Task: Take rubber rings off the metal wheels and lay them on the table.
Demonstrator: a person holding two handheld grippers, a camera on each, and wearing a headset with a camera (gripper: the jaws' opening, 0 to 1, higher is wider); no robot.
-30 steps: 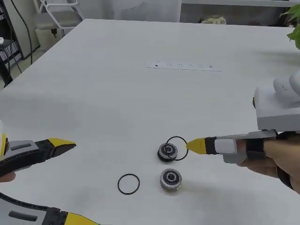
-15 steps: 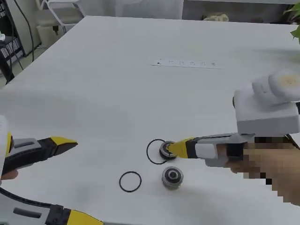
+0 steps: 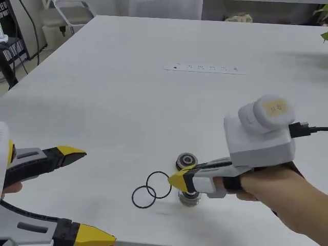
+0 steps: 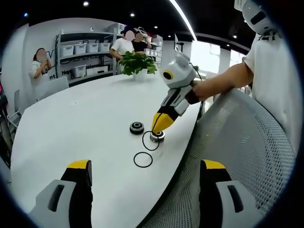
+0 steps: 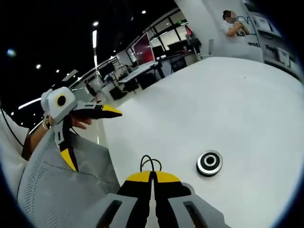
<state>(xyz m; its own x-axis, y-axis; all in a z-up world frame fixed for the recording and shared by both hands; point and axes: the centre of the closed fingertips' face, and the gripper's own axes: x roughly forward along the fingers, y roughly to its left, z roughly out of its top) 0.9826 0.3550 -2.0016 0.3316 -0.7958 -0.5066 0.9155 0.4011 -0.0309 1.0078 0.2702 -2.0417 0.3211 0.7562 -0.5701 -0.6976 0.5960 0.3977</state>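
Note:
My right gripper (image 3: 173, 181) is shut on a thin black rubber ring (image 3: 159, 184), which hangs from its yellow tips just above the white table (image 3: 154, 102). A second black ring (image 3: 143, 197) lies flat on the table, overlapping it from the near left. One metal wheel (image 3: 186, 161) sits bare just behind the right gripper. Another wheel (image 3: 189, 198) is partly hidden under it. In the right gripper view the pinched ring (image 5: 150, 164) pokes out past the closed tips (image 5: 152, 176), with a wheel (image 5: 209, 162) to the right. My left gripper (image 3: 99, 195) stands open to the left, holding nothing.
A white power strip (image 3: 205, 68) lies far back on the table. A grey mesh chair back (image 4: 228, 142) stands at the table's near edge. A potted plant (image 4: 137, 61) and several people are at the far end of the room.
The right gripper has pulled the ring off the far wheel and carried it left and nearer, beside the loose ring. The left gripper has held still.

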